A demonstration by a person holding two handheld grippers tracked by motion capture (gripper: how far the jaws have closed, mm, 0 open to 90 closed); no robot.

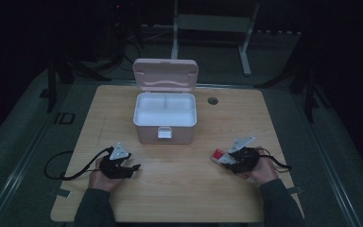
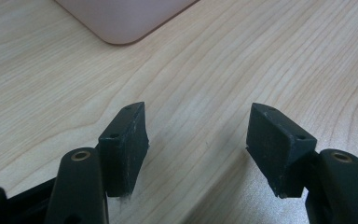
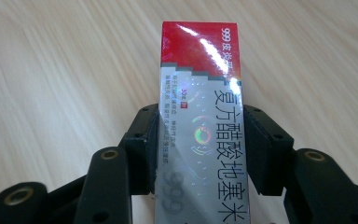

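While the right gripper (image 3: 200,149) reaches out over the pale wooden table (image 1: 184,189), its two black jaws stand fairly wide and are closed on a slim red, grey and white cardboard medicine box (image 3: 200,116) printed with Chinese characters. The pads press the box's two long sides about halfway along it, so the red end juts out past the jaw tips and the grey end runs back between the jaw arms. The box seems to be just above the wood, though the dim high view leaves that unsure.

The left gripper (image 2: 198,144) rests low over the table with its jaws spread wide and only bare wood grain between them. Ahead of its left jaw tip lies a rounded corner of the pink plastic storage case (image 2: 121,18). In the high view that case (image 1: 165,124) stands beyond both grippers, its hinged lid (image 1: 165,74) raised and its white inside showing.
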